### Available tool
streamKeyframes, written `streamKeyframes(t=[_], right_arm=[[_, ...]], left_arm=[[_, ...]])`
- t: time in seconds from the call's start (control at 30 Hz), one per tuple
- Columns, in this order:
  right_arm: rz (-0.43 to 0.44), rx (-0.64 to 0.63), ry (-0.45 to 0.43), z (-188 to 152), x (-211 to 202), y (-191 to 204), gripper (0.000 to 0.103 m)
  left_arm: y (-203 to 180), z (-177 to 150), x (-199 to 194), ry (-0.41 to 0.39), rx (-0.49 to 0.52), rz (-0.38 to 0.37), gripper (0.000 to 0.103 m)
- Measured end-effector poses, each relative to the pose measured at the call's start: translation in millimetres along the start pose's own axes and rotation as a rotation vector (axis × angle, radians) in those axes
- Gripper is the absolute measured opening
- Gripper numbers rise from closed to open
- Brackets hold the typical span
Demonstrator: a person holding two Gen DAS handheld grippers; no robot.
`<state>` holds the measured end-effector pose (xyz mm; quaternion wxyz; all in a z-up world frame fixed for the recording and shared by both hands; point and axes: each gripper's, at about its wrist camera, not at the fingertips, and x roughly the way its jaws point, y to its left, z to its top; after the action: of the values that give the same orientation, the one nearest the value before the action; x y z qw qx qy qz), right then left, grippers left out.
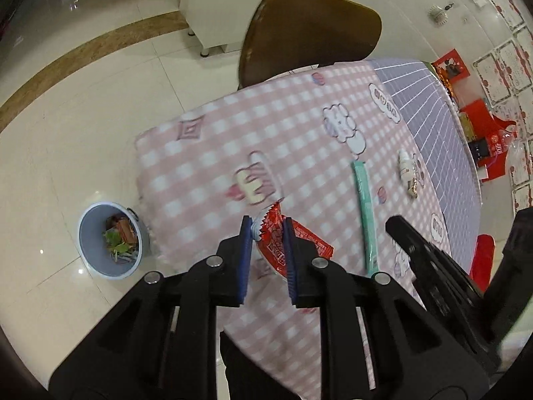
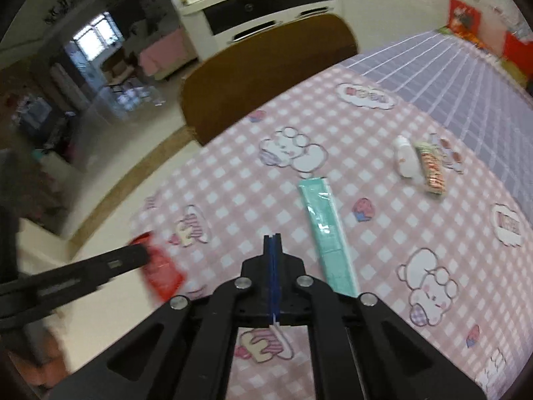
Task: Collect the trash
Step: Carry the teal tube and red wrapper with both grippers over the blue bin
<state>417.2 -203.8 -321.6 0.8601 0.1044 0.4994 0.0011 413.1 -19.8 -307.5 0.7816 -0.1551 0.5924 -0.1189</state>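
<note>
Wrapper [image 1: 294, 245] on table [image 1: 213, 153] edge, bin [image 1: 110, 240] on floor left, pouch [image 1: 364, 213] right, bottle [image 1: 404, 166] beyond.

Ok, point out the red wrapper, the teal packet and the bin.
red wrapper [image 1: 271, 233]: left wrist view, printed face between the gripper's fingers.
teal packet [image 2: 324, 230]: right wrist view, middle of its length.
bin [image 1: 87, 233]: left wrist view, inner wall.

Left wrist view looks steeply down from above the table's near edge, taking in the tablecloth [image 1: 213, 153], floor and bin [image 1: 110, 240]. Right wrist view sits lower, close over the cloth [image 2: 383, 233], facing across toward the chair [image 2: 266, 76]. Both share the teal packet [image 1: 364, 213] [image 2: 328, 233].
</note>
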Motion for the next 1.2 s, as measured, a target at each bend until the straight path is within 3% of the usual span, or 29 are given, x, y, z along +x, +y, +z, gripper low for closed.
streamKeyframes(t=[0.07, 0.17, 0.3, 0.53, 0.67, 0.9, 1.07, 1.2], right_arm=[[-0.004, 0.026, 0.018, -4, 4, -2, 0.008], [-0.047, 0.008, 0.02, -6, 6, -3, 0.024], [-0.112, -0.029, 0.022, -2, 14, -17, 0.028], [-0.096, -0.047, 0.115, 1, 52, -46, 0.028], [-0.069, -0.094, 0.117, 0, 56, -46, 0.03], [-0.04, -0.116, 0.132, 3, 56, -48, 0.024], [0.0, -0.076, 0.152, 2, 50, -47, 0.022], [0.06, -0.081, 0.143, 1, 35, -20, 0.022]], left_arm=[[3, -3, 1, 0.007, 0.016, 0.0, 0.018], [-1, -4, 5, 0.015, 0.031, -0.02, 0.018], [-12, -2, 15, 0.029, 0.051, -0.035, 0.018], [-30, -1, 40, 0.056, 0.056, -0.007, 0.018], [-39, 0, 51, 0.071, 0.059, 0.0, 0.018], [-50, 3, 55, 0.069, 0.063, 0.005, 0.018], [-40, 4, 46, 0.063, 0.042, -0.007, 0.018], [-17, 3, 28, 0.044, 0.018, -0.013, 0.018]])
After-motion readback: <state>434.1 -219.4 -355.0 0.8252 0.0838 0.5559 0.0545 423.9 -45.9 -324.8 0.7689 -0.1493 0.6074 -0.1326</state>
